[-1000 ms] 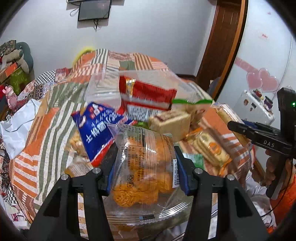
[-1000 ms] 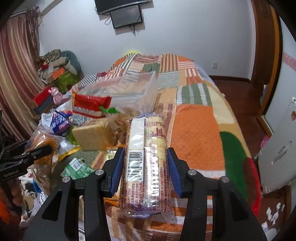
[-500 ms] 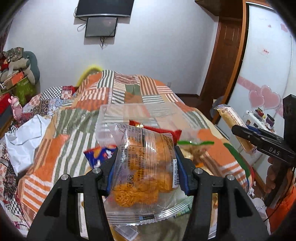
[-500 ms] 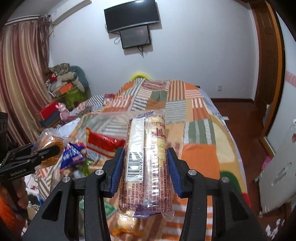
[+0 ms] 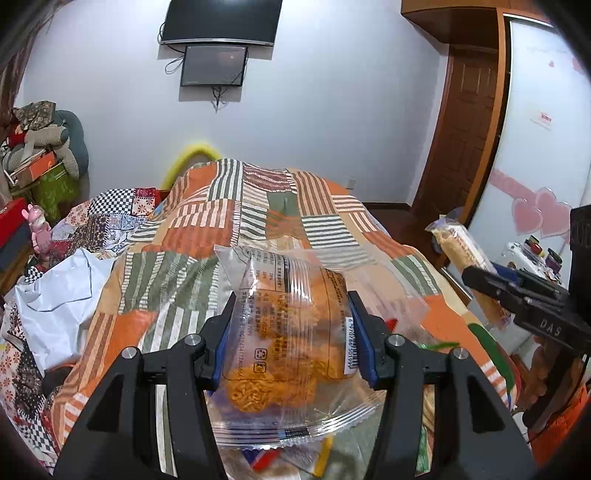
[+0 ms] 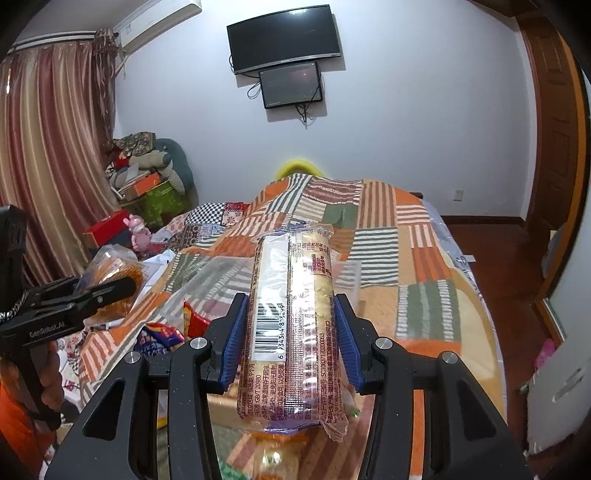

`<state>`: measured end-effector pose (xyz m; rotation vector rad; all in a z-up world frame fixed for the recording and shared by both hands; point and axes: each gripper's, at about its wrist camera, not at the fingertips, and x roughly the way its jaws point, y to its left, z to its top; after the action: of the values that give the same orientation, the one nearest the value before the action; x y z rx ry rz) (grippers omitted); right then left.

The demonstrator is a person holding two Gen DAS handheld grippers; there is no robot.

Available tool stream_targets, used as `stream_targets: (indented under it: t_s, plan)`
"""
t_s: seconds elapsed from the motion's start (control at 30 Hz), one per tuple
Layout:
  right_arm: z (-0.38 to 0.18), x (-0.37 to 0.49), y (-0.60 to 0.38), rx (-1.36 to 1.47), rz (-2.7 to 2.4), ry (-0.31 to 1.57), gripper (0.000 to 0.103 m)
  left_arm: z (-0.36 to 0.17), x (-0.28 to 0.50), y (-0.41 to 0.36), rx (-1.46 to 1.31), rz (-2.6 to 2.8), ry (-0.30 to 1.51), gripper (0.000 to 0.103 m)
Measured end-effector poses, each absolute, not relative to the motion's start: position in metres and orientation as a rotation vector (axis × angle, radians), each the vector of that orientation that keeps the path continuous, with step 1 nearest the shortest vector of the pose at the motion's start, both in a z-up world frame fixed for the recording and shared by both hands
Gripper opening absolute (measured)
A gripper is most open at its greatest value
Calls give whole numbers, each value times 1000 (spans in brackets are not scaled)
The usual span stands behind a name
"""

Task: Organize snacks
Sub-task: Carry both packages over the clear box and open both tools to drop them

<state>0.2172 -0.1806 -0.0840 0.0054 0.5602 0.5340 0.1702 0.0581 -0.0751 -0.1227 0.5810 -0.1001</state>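
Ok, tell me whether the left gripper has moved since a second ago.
Yes. The left gripper, shut on the orange snack bag, has lifted and tilted up: the wall TV, earlier cut off at the frame top, now shows fully.

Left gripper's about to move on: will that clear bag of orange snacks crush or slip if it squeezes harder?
The snack bag looks puffy and thin-filmed, so it probably flexes, not resists. Its crunchy-looking pieces may well break. The left gripper pinches mid-bag, and glossy film could slide.

Even, soft indoor light, sharp focus, strong fisheye bending (dark vignetted corners) in both views.
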Motion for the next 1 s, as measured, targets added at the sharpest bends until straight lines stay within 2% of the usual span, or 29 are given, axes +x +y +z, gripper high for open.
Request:
stream_targets:
  t_s: [0.43, 1.0]
  plan:
    - [-94, 259, -167, -3, 555, 625, 42, -80, 235, 73, -130, -98, 646, 54]
    - [-123, 306, -150, -38, 600, 815, 42, -131, 301, 79, -156, -153, 879, 54]
